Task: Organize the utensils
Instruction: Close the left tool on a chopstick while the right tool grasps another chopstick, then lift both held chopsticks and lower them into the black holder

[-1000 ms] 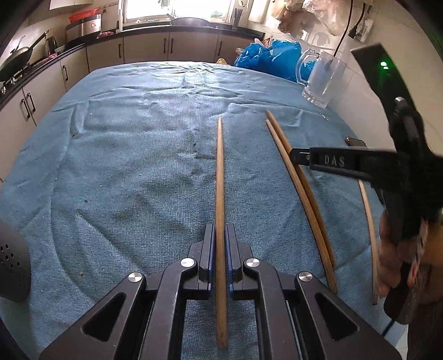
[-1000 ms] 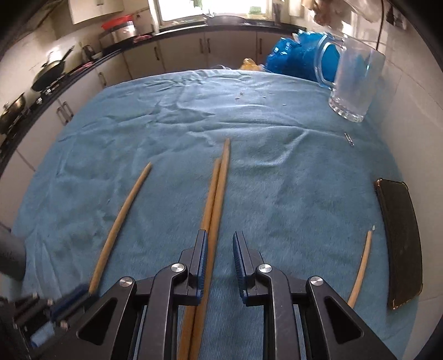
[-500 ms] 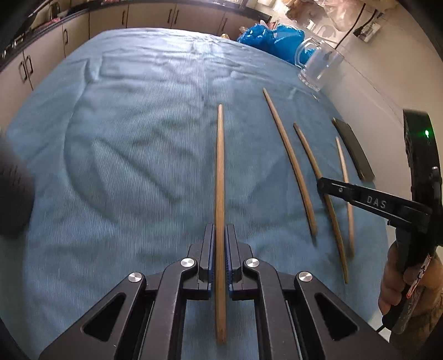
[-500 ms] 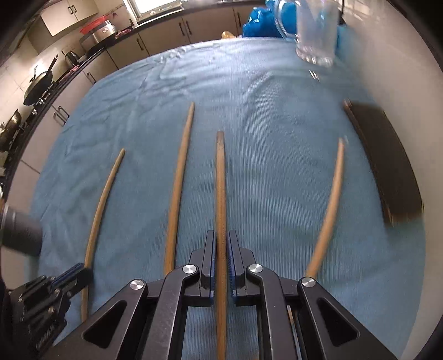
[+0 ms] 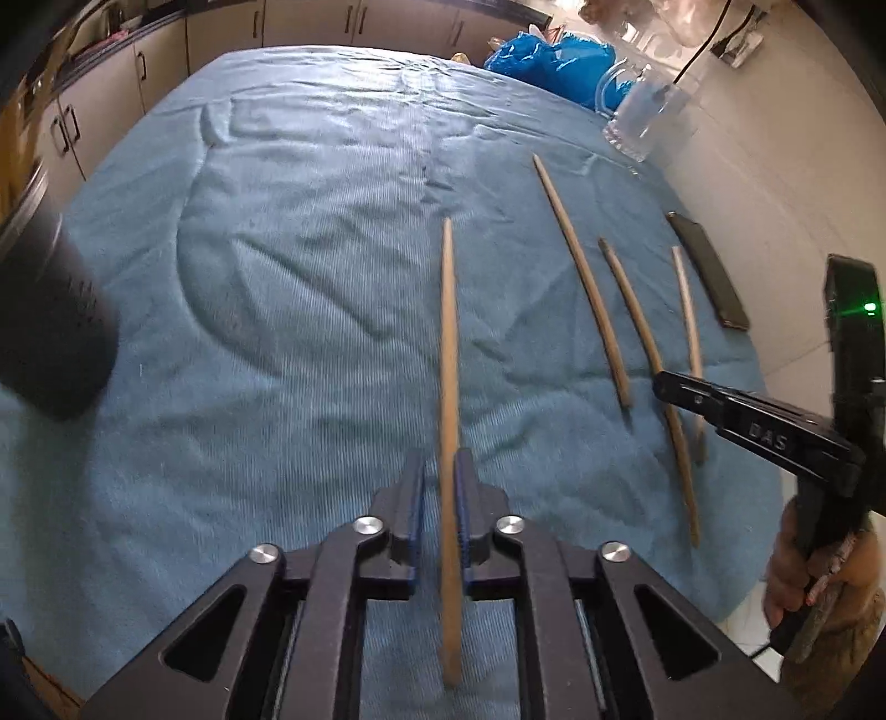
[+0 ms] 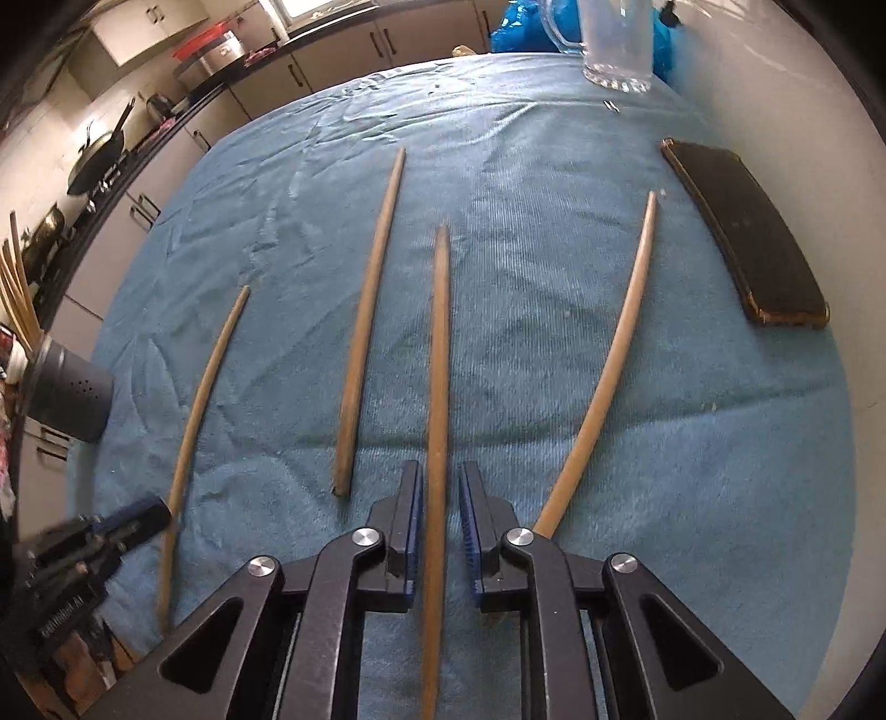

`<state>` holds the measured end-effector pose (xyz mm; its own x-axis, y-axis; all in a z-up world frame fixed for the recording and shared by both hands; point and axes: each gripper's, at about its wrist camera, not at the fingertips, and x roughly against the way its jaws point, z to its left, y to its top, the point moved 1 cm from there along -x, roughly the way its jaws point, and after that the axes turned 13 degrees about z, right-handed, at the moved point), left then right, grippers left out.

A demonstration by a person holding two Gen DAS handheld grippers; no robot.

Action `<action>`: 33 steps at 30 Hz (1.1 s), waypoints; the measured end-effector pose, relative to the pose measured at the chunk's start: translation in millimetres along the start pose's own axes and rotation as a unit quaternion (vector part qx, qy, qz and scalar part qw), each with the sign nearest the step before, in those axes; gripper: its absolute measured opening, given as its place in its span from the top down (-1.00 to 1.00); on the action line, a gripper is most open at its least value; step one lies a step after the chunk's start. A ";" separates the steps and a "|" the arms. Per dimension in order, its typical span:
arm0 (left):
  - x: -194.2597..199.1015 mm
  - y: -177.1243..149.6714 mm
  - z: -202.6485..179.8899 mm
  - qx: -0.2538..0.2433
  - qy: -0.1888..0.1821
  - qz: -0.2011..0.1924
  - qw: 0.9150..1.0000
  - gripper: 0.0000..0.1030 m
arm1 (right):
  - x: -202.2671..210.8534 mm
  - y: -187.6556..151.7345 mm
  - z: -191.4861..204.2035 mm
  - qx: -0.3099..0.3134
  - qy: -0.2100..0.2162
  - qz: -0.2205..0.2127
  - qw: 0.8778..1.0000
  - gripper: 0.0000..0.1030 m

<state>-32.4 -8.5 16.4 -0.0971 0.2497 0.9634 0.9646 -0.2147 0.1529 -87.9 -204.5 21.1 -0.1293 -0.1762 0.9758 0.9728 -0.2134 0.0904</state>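
Note:
Several wooden chopsticks are over a blue towel. My left gripper [image 5: 440,476] is shut on one chopstick [image 5: 448,354] and holds it above the towel, pointing away. My right gripper [image 6: 440,493] has a second chopstick [image 6: 437,354] between its jaws, with small gaps showing beside the stick. Two more chopsticks lie on the towel, one [image 6: 368,310] left of the right gripper and one [image 6: 614,354] curving away to its right. A dark utensil holder [image 5: 44,321] stands at the towel's left edge; it also shows in the right wrist view [image 6: 69,390].
A black phone [image 6: 745,232] lies at the towel's right edge near the wall. A glass mug [image 6: 617,44] stands at the far right, with blue bags [image 5: 548,61] behind it. Kitchen cabinets [image 5: 111,105] run along the far and left sides.
Both grippers have lifted and tilted, each with a chopstick. The right gripper's jaws show slightly wider gaps around its stick than half a second ago. The utensil holder has come into view at left.

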 end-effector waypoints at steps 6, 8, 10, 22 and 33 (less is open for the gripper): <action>-12.9 34.0 -9.9 -0.017 0.039 0.000 0.999 0.51 | -3.3 23.7 5.6 0.006 -0.027 0.004 1.000 0.63; -17.3 43.4 -12.5 -0.023 0.042 0.007 0.999 0.51 | -5.1 34.9 6.2 0.010 -0.035 0.010 0.999 0.63; -20.2 53.6 -14.8 -0.026 0.052 0.009 0.998 0.51 | -6.6 45.5 6.8 0.012 -0.044 0.016 0.999 0.63; -26.9 66.4 -27.4 -0.055 0.075 0.001 0.996 0.44 | -14.1 85.5 9.0 -0.004 -0.045 0.058 0.997 0.32; -15.5 48.1 -15.3 -0.030 0.036 -0.058 0.997 0.88 | -11.4 65.4 25.0 0.029 -0.072 -0.017 0.997 0.85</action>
<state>11.8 -37.2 12.2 -0.2256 0.2084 0.9517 0.9298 -0.2456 0.2742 -18.0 -192.4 20.9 -0.1371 -0.0301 0.9901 0.9783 -0.1609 0.1306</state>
